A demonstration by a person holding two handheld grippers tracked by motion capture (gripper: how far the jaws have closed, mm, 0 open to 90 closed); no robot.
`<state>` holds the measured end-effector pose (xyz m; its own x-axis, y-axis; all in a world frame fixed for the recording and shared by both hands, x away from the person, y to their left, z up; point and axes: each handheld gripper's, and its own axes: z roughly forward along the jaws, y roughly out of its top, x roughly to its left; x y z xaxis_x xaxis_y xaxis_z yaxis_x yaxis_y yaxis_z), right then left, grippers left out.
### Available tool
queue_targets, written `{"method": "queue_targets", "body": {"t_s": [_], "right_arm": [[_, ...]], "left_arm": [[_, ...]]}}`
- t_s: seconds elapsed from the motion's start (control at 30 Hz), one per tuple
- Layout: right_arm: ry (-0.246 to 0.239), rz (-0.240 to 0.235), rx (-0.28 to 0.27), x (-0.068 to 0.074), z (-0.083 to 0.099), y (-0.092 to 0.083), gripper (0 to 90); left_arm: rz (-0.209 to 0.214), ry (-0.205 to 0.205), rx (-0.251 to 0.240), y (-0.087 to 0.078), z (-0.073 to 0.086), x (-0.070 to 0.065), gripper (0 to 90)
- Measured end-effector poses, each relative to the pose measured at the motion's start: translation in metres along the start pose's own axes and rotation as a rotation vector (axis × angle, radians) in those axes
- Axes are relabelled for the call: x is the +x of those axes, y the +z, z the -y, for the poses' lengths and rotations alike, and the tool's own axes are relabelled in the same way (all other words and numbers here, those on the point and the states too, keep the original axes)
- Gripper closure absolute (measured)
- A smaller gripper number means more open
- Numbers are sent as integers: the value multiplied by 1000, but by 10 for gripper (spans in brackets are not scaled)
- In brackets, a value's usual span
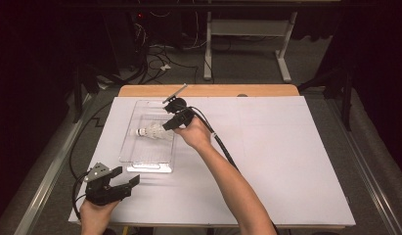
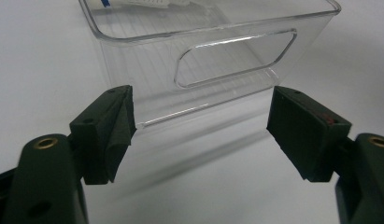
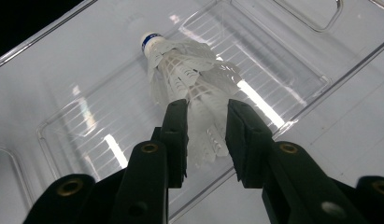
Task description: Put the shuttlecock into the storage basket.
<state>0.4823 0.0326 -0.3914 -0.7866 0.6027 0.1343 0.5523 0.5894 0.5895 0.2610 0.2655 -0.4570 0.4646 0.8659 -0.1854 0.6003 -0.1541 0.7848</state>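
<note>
A: One shuttlecock (image 3: pixel 192 88), lying on its side inside the clear bin (image 1: pixel 130 147), cork end toward the far wall in the right gripper view. Feather skirt sits between the jaws of the right claw (image 3: pixel 206 140).

B: Gripped or let go?

A: Looks let go. Jaws stand narrow, a sliver of gap showing on each side of the feathers; pads do not seem to press. My reading: the piece has been set down on the bin floor and the jaws are parted just enough to slip off without dragging the skirt.

B: Why take it by the feathers?

A: Probably because the skirt is the widest, softest part, so a light pinch holds it; the cork is small and round.

B: Left side?

A: Left claw (image 1: pixel 121 185) rests near the front corner of the desk (image 1: pixel 286 161), jaws wide, nothing between them. It points at the bin's near end wall, where the handle cut-out (image 2: pixel 236 58) is. Apart from the bin, not touching.

B: Purpose?

A: Judged: standing by, placed to steady the bin if it slides.
</note>
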Motion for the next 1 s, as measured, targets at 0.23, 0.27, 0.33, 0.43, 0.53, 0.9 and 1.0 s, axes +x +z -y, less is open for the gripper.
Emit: {"method": "queue_targets", "body": {"t_s": [0.23, 0.27, 0.33, 0.43, 0.53, 0.9, 1.0], "right_arm": [[9, -5, -15, 0, 2, -5, 688], [0, -6, -19, -1, 2, -6, 688], [5, -7, -22, -1, 3, -8, 687], [11, -10, -30, -2, 5, -10, 685], [7, -12, -39, -3, 6, -13, 684], [12, -23, -60, -5, 11, -23, 683], [11, -22, -65, -8, 15, -24, 684]], "left_arm": [[-1, 1, 1, 0, 0, 0, 244], [-1, 1, 2, 0, 0, 0, 243], [-1, 2, 2, 0, 0, 0, 243], [-1, 1, 2, 0, 0, 0, 243], [-1, 1, 3, 0, 0, 0, 243], [-2, -1, 3, 0, 0, 0, 244], [-2, -2, 4, 0, 0, 0, 244]]}}
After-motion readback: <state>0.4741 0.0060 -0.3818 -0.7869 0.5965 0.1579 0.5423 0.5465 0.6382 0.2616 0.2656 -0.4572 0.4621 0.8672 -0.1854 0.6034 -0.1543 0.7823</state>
